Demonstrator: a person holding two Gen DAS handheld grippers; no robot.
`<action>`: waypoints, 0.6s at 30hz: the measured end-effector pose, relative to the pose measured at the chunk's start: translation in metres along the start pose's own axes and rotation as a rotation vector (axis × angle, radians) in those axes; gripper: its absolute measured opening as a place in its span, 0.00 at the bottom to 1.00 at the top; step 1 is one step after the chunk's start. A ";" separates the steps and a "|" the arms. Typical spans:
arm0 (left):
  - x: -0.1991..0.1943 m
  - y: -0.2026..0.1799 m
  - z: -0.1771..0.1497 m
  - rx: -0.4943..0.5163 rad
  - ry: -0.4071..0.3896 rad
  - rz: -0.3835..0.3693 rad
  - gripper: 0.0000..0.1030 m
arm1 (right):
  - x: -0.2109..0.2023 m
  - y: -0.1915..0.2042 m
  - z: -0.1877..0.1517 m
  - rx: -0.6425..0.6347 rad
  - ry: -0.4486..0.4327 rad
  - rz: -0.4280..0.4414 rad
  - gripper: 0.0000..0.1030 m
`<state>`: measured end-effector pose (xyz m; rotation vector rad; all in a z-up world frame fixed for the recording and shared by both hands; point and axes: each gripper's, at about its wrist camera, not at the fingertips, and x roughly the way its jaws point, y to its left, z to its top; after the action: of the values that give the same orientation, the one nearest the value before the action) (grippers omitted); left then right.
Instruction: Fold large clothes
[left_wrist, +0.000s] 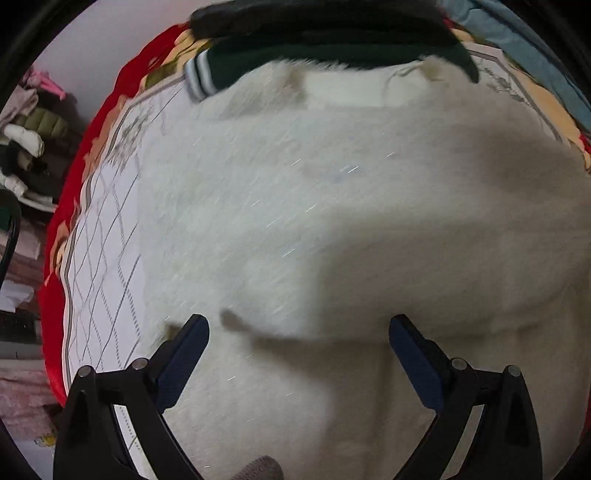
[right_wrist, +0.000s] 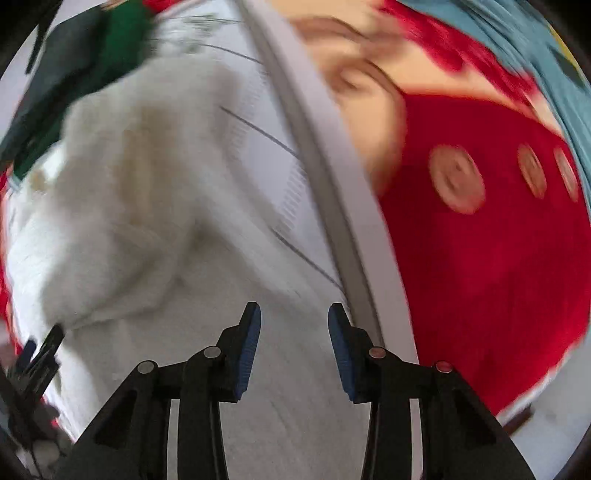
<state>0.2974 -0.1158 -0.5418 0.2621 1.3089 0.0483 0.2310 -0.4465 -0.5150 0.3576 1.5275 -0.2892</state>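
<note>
White fluffy sweater (left_wrist: 314, 221) lies spread on the patterned bedsheet (left_wrist: 107, 229), dark green garment (left_wrist: 325, 48) at its far edge. Left gripper (left_wrist: 298, 332) fingers wide apart above it, empty. Right gripper (right_wrist: 294, 325) fingers apart, empty, just beside the sweater.

Left wrist cam looks down close past the left claw (left_wrist: 298, 360) onto the white fuzzy garment (left_wrist: 332, 221) on the bed (left_wrist: 107, 229). Right wrist cam, blurred, faces past the right claw (right_wrist: 294, 349) toward the bed's red border (right_wrist: 480, 277). Both views share the garment (right_wrist: 110, 206) and dark green clothing (left_wrist: 332, 48).
</note>
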 end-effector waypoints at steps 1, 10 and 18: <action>0.001 -0.006 0.005 0.005 -0.008 0.017 0.97 | 0.003 0.006 0.009 -0.040 0.001 0.003 0.39; 0.038 -0.019 0.029 -0.142 0.047 0.058 1.00 | 0.052 -0.026 0.068 0.041 0.056 0.234 0.14; 0.033 -0.027 0.028 -0.185 0.048 0.126 1.00 | 0.062 -0.046 0.067 0.006 0.205 0.339 0.19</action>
<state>0.3299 -0.1402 -0.5726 0.1864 1.3245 0.2823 0.2756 -0.5130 -0.5789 0.6578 1.6348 0.0108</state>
